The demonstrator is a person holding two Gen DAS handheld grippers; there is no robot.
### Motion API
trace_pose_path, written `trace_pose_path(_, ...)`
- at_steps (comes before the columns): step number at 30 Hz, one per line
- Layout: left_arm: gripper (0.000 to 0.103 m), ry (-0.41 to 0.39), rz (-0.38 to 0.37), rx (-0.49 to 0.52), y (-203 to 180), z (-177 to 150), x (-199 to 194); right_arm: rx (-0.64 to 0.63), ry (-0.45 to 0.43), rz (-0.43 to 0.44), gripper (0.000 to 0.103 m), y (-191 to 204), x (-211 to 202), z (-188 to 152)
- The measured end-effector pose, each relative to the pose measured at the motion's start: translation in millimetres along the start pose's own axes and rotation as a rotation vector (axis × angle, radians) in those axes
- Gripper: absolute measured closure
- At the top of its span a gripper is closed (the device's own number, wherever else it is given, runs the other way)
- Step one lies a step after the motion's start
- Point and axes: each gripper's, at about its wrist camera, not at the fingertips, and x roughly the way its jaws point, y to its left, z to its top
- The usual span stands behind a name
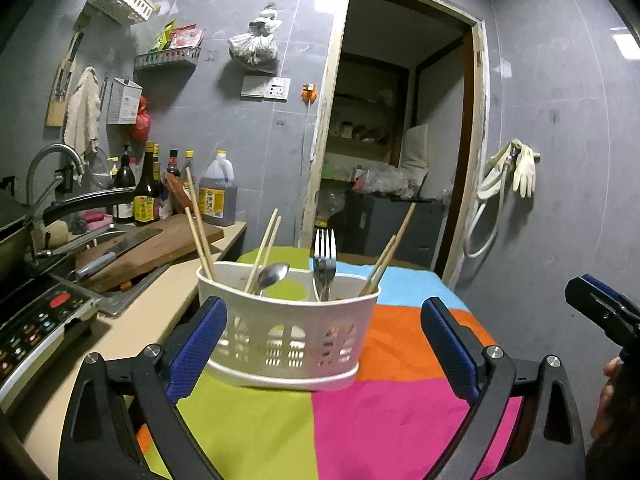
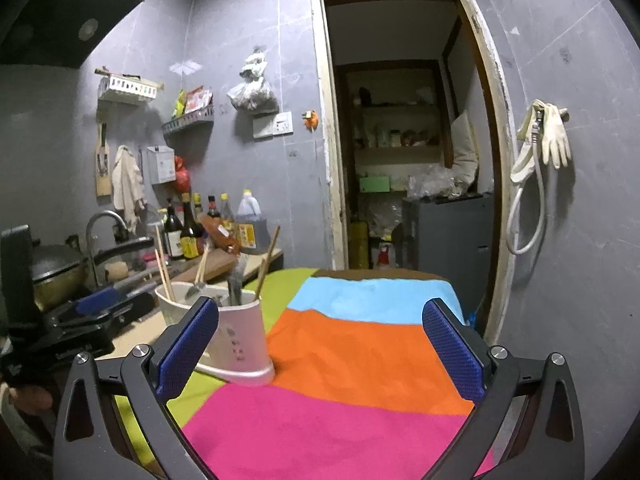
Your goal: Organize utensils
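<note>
A: Left wrist view: left gripper (image 1: 320, 344) jaws spread, caddy (image 1: 288, 332) between them ungripped on the cloth (image 1: 400, 420); utensils appear sorted

B: Right gripper (image 2: 320, 344) released, empty; next, withdraw clear

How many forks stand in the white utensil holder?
1 for certain: a metal fork, tines up, near the middle of the white utensil holder. A second may hide behind it.

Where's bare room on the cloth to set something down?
Free: the orange, pink and blue panels of the colour-block tablecloth, right of the white slotted utensil caddy. Crowded: the beige counter left, with cutting board, bottles and sink.
</note>
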Motion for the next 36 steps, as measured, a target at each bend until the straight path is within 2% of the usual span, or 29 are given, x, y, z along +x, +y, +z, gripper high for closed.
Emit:
trace_pose_path(14,0.007,0.067,0.073,-0.037,6.7,-51.1,-7.0,-0.002,0.029,-0.156,0.0,-4.5,0.3,-51.3)
trace_pose_path(27,0.007,0.002,0.141,-0.007,6.7,-66.0,-14.2,-0.004,0.043,-0.208,0.0,-5.5,4.9,-70.0)
trace_pose_path(36,0.007,-0.003,0.134,-0.004,6.1,-65.4,-13.6,0.004,0.041,-0.221,0.0,-10.4,3.4,-69.3)
